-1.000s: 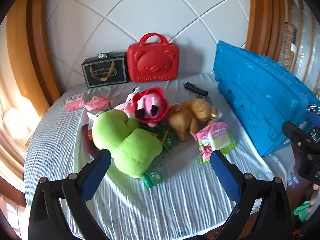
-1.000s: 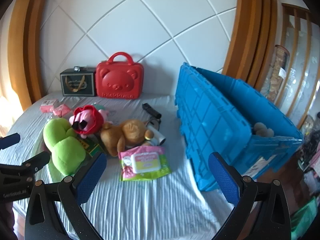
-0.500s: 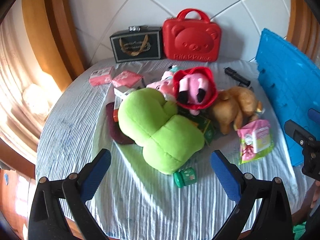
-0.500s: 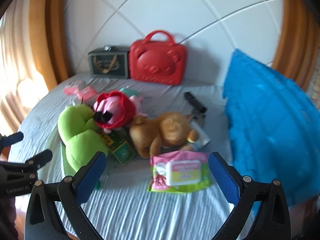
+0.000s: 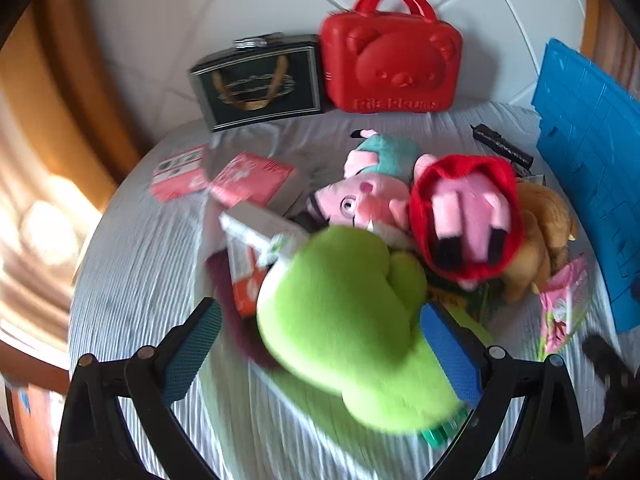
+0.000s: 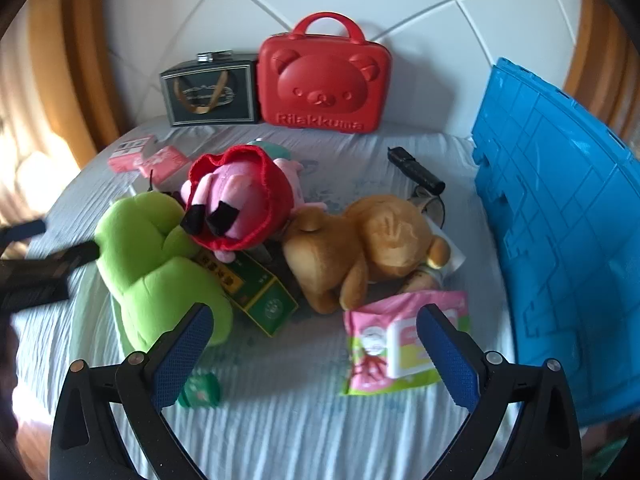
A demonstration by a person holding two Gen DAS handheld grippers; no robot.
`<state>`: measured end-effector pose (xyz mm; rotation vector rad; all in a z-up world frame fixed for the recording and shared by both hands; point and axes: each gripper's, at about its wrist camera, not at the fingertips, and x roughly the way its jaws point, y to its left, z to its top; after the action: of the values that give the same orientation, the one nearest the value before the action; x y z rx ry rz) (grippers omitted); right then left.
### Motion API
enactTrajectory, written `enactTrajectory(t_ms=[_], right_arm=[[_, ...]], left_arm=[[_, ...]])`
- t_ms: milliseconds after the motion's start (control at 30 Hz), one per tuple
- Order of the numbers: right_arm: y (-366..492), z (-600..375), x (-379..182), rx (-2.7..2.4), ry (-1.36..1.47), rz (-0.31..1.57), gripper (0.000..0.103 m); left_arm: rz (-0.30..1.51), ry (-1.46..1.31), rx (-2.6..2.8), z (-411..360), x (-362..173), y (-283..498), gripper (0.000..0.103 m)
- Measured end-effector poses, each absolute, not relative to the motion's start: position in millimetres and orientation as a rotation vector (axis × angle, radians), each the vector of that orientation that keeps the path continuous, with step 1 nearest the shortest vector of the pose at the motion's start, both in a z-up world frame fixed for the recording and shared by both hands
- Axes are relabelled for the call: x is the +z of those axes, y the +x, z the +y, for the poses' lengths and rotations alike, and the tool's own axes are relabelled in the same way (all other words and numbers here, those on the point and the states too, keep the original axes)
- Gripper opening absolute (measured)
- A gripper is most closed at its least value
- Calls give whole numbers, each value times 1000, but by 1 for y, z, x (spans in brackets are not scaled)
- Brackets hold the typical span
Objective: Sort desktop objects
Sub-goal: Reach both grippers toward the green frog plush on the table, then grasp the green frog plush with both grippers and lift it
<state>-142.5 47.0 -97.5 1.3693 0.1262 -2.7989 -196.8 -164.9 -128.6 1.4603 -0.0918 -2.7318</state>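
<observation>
Many things lie in a heap on the table (image 6: 280, 420), so the sorting looks like it has hardly begun. The biggest thing is the blue bin (image 6: 560, 240) at the right side. I cannot see inside it from here, so I cannot tell if anything is put away.

Next in size is the green plush toy (image 5: 340, 312). The left gripper (image 5: 320, 344) has its jaws wide open, one on each side of the green toy, but they are not squeezing it. My guess is this toy goes first.

Beside it lies the brown bear (image 6: 360, 248), and a pink toy in a red hood (image 6: 240, 204) rests partly on the green toy. At the back stand a red bear case (image 6: 324, 84) and a dark box (image 6: 208, 92).

Smaller things are the pink wipes pack (image 6: 400, 348), a green box (image 6: 260, 296) and pink boxes (image 6: 148, 158). The right gripper (image 6: 310, 352) hangs over the cloth just by the wipes pack. Its jaws are wide open too and hold nothing.
</observation>
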Motion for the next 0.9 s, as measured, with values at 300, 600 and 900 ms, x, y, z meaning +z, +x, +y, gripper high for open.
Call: enactTrajectory(t_ms=[300,600,900], right_arm=[[-155,-11,-128,-2898,1573,-34,103],[-140,-83,-154,-2765,1596,-135,103],[-97,-129,-172,-2620,1624,-109,103]], left_arm=[[-124,1724,-2823,-205,-188,-215,102],[-281,1715,-2843,-269,-176,-135,102],[-321,1675,-2876,-316,-165,-109,102]])
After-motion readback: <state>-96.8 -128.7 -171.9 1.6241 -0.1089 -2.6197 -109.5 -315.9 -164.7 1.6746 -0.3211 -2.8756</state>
